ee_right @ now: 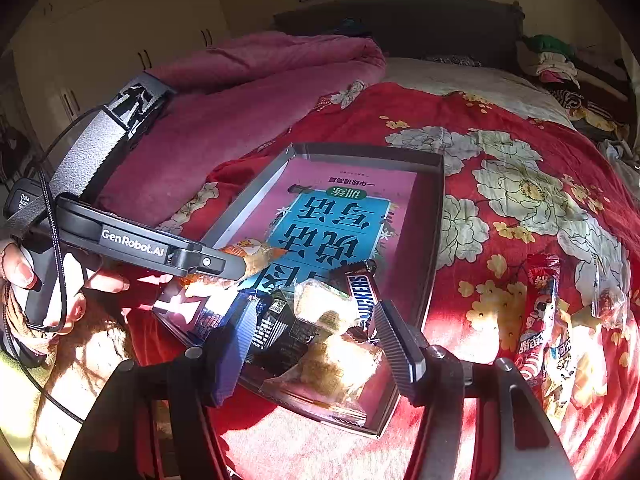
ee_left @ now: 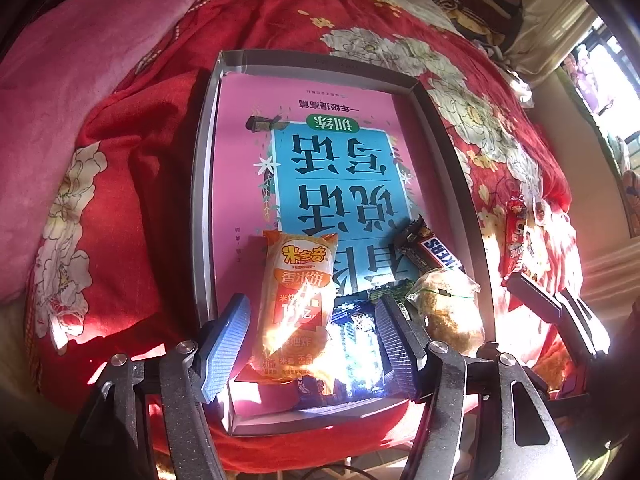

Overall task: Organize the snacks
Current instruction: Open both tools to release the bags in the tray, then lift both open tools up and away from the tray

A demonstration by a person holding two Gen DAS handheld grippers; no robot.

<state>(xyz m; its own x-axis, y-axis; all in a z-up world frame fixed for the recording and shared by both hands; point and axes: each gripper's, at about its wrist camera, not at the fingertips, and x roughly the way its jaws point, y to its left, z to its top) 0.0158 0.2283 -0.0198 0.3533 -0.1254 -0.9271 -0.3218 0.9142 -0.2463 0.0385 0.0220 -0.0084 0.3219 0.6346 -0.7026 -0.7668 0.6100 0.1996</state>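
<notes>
Both grippers (ee_left: 312,344) (ee_right: 316,344) open — snacks (ee_left: 296,304) in tray (ee_left: 204,200).

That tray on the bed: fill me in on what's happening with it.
A person with a gripper in each hand is sorting snacks into the grey tray. The left gripper stands open around the orange rice cracker pack, the right gripper open over a clear-wrapped cake. Both lie in the tray. A red packet waits on the quilt.

- Bedspread (ee_left: 132,184): red with cream flowers.
- Blanket (ee_right: 248,92): plain pink.
- Tray (ee_left: 202,200): grey rim.
- Book (ee_left: 340,168): pink cover, blue panel, dark characters.
- Rice-cracker packet (ee_left: 296,304): orange.
- Snickers bar (ee_left: 434,252): brown wrapper.
</notes>
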